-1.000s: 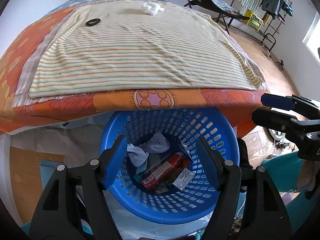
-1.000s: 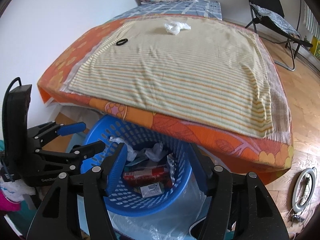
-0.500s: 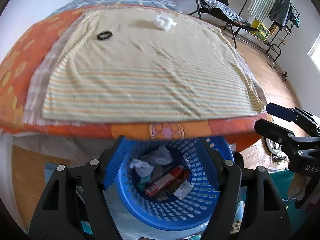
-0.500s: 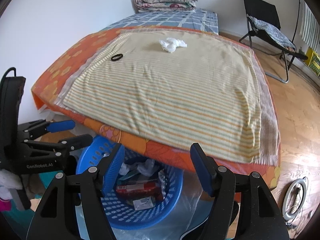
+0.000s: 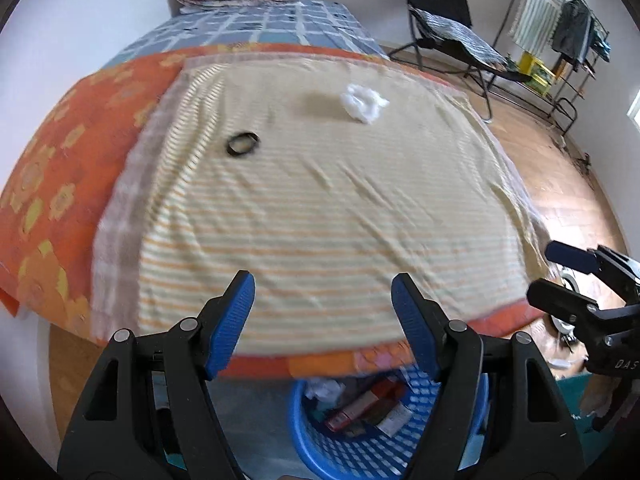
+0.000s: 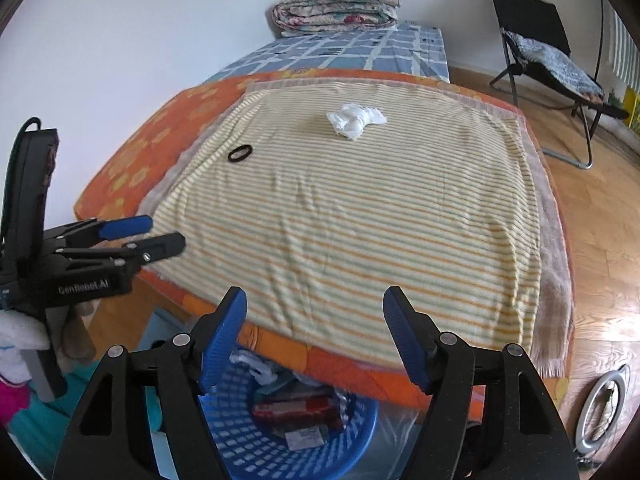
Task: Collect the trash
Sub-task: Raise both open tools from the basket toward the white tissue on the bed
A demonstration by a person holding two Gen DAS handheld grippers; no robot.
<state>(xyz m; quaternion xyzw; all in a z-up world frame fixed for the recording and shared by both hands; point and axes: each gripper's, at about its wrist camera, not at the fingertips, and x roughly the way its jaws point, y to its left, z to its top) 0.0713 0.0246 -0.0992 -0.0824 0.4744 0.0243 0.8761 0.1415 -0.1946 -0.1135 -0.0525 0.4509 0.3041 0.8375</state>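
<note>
Most of the blue basket [image 5: 384,450] is hidden from me: in the left wrist view the bed's orange edge and my own left claw [image 5: 322,324] cover its far rim, and the picture there is smeared, so the cartons and crumpled paper inside read only as red, white and grey shapes. The right wrist view shows the basket [image 6: 304,436] more sharply, tucked under the near edge of the bed, with a red carton lying flat among wrappers; what lies deeper I cannot make out. The crumpled white tissue [image 6: 354,119] is crisp only in the right view, a loose wad with a flap trailing towards the chair side; in the left view the tissue [image 5: 363,102] is a soft white blob. It lies on the striped blanket [image 6: 360,216] far beyond the basket, towards the folded quilt [image 6: 338,6], with a black ring [image 6: 240,153] lying apart from it on the wall side. My left claw is spread wide with nothing between its blue pads, poised over the blanket's near edge above the basket. The right claw [image 6: 316,334] is opening, likewise empty. Each view catches the other claw side-on at its margin.
</note>
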